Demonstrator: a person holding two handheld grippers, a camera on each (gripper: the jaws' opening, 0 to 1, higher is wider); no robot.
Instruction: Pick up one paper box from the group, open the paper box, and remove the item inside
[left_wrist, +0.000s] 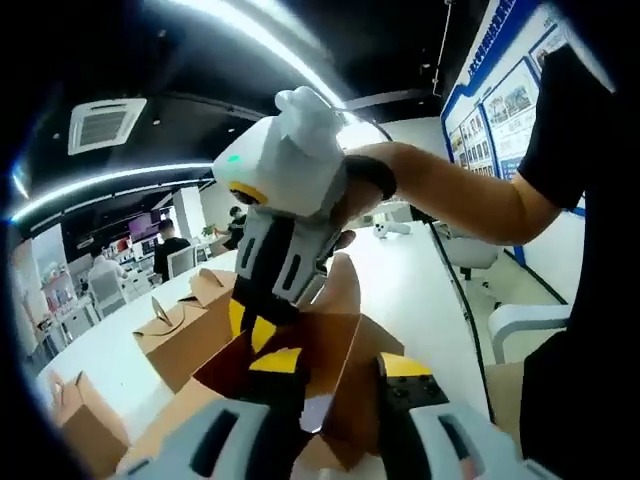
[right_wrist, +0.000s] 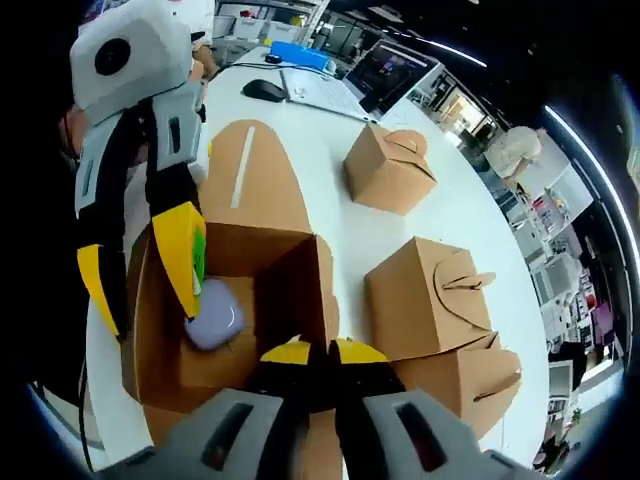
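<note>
The open paper box (right_wrist: 235, 310) stands near the bench (right_wrist: 330, 170) edge closest to the person, its flaps spread and one long flap (right_wrist: 250, 175) lying flat on the bench toward the far side. The item (right_wrist: 213, 318), a pale lilac rounded object, rests on the box floor against the wall on the person's side.

Key relation: the item lies directly beneath and just beside the lower fingertip of the left tongs (right_wrist: 150, 270), which reach down into the box from above. The yellow-tipped jaws stand apart, one inside the cavity next to the item and one outside the box wall; they have hold of nothing yet. The item's long axis cannot be judged.

The right tongs (right_wrist: 312, 352) are closed on the upper edge of the box's inner wall, jaws nearly together with cardboard between them, steadying the box. In the left gripper view, the right tongs (left_wrist: 262, 330) descend onto the brown flaps (left_wrist: 340, 340), with the person's hand (left_wrist: 400, 175) behind them.

The left tongs are nearer the item. The extraction likely calls for shifting them so both jaws straddle it, then closing.

Three closed boxes (right_wrist: 430, 295) sit well apart, toward the far bench side.
</note>
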